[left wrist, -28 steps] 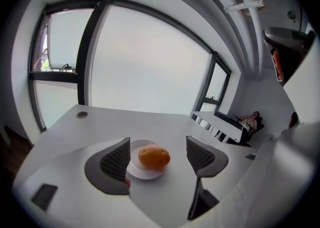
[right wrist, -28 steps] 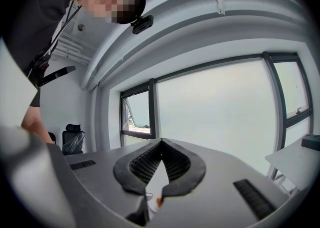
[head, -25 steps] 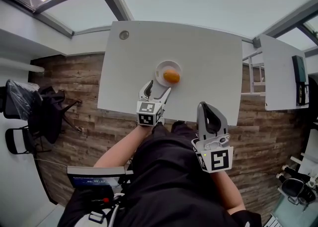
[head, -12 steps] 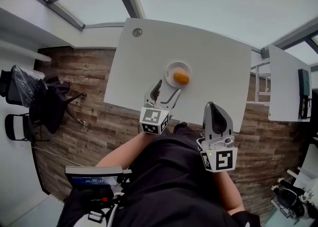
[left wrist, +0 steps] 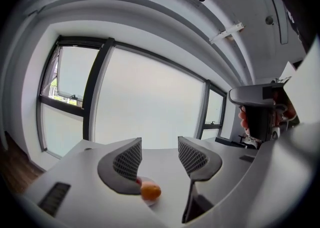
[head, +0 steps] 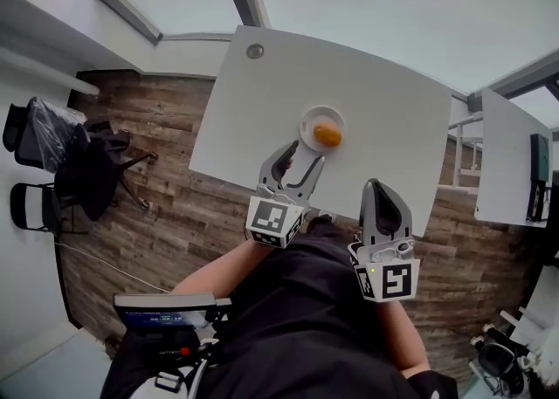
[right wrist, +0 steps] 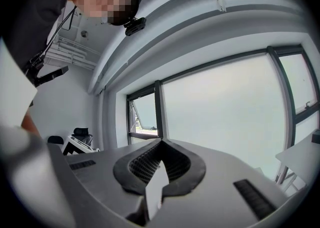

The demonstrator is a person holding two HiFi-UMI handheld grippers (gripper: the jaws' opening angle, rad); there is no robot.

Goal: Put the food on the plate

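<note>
As the orange food [head: 327, 135] sat on the plate [head: 307, 120], probably light and soft, best pinched mid-body, the left gripper [head: 302, 154] had just been narrowing its empty jaws; the right gripper [head: 385, 196] was closed on nothing.

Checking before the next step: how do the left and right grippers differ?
The left gripper has its jaws apart; they have just been closing, with nothing between them. The right gripper has its jaws together. The left reaches over the table toward the plate with the orange food; the right is held back near the table's edge. Both are empty.
</note>
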